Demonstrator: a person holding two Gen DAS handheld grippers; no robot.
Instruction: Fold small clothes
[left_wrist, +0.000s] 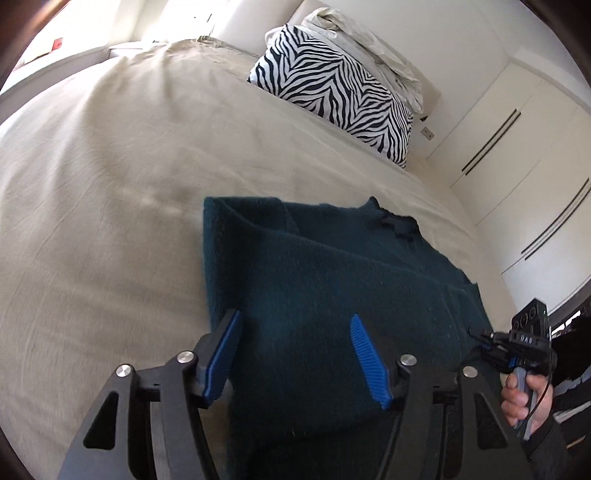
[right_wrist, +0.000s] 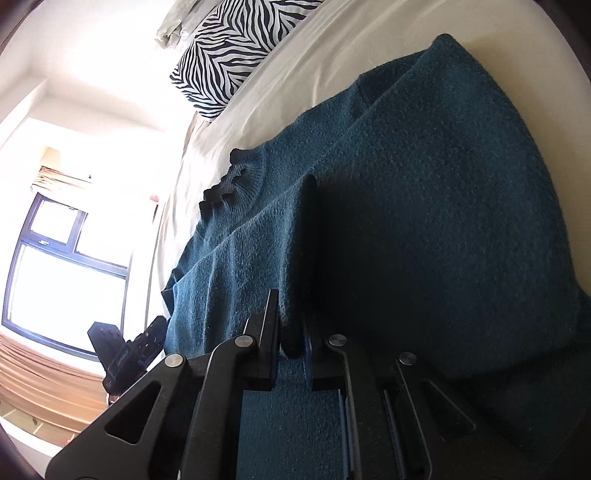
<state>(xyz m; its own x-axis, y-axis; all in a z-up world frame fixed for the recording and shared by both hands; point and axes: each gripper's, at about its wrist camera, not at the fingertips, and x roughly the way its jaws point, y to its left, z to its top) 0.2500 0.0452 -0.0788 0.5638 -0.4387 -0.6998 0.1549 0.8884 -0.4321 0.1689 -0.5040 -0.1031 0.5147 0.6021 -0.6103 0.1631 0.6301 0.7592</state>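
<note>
A dark teal knit sweater (left_wrist: 332, 280) lies partly folded on a beige bed (left_wrist: 110, 184). My left gripper (left_wrist: 295, 332) is open, its blue pads (left_wrist: 221, 354) spread over the sweater's near edge, holding nothing. My right gripper (right_wrist: 291, 325) is shut on a fold of the sweater (right_wrist: 424, 203), pinching the knit fabric between its pads. The right gripper also shows in the left wrist view (left_wrist: 484, 339) at the sweater's right edge, held by a hand.
A zebra-print pillow (left_wrist: 332, 92) and a crumpled pale sheet (left_wrist: 369, 44) lie at the head of the bed. White wardrobe doors (left_wrist: 535, 166) stand to the right. A window (right_wrist: 66, 266) is beyond the bed's side.
</note>
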